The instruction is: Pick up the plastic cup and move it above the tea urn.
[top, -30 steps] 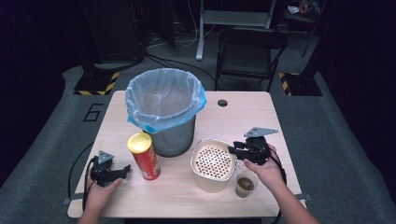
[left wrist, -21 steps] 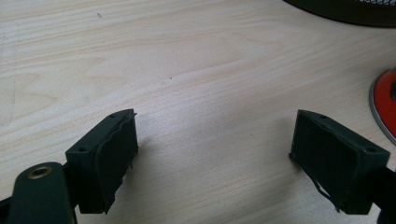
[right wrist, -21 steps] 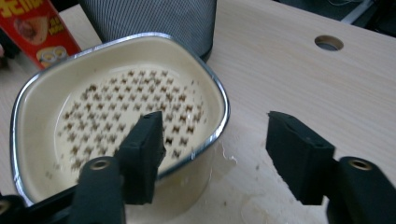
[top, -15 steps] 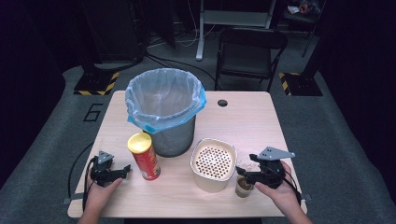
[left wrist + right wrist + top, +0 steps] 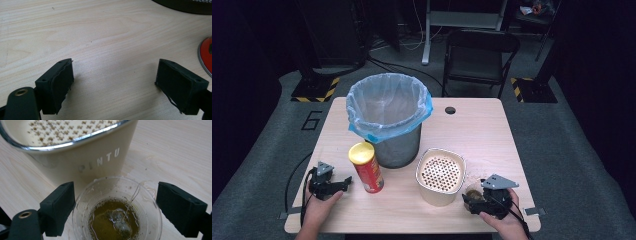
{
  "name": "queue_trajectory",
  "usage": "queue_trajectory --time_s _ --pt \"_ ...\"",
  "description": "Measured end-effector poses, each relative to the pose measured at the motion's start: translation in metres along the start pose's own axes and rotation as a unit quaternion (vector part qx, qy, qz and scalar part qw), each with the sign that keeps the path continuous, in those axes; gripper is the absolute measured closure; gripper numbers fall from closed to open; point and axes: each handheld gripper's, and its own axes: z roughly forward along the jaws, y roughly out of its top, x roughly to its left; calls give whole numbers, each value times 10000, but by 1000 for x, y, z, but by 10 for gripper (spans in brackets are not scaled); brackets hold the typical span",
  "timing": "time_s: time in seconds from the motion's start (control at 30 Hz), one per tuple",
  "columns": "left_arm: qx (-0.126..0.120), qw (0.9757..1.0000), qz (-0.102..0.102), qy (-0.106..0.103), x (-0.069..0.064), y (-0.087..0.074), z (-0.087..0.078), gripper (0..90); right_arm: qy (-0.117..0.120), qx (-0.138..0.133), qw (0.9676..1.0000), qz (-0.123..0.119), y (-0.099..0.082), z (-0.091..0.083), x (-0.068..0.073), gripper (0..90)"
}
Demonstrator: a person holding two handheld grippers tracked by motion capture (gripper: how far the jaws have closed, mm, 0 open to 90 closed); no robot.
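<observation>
Right gripper view is showing the right hand-held gripper [image 5: 116, 207] having just been opening, jaws straddling wide a thin clear plastic cup [image 5: 117, 212] holding tea and a teabag [image 5: 120, 222]; flimsy, spillable, so gripping gently mid-wall.

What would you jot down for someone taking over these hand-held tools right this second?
Right gripper: open, jaws just widened, straddling the clear plastic cup of brown tea with a teabag, pads not pressing it.
Left gripper: open, nothing between its jaws, resting on the wooden table beside the red crisp can with yellow lid.
The cup stands next to the cream perforated-top container.
Done: right gripper lined up on the cup.
Left: probably close and lift the cup.
</observation>
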Motion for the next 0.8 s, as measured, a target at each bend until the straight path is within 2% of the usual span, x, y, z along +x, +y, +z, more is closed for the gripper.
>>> queue_trajectory --time_s 0.2,0.23,0.3,0.37,0.53,0.57,0.8 --pt "3 10000 -6 -2 0 0 0 142 -146 80 9998 -75 -11 7 2 168" --pt "3 10000 -5 -2 0 0 0 142 -108 122 9999 41 -15 10 2 180" --pt "-1 10000 -5 -1 0 0 0 142 -134 152 9997 105 -19 13 3 194" --pt "1 10000 -7 -2 0 0 0 143 -157 176 9997 45 -23 16 4 214" --pt "1 10000 -7 -3 0 0 0 143 -177 128 9997 145 -23 16 4 253" --pt "1 10000 -8 -4 0 0 0 143 -188 25 9996 215 -22 14 3 260" --pt "3 10000 -7 -5 0 0 0 143 -165 48 9998 136 -24 11 -1 268"
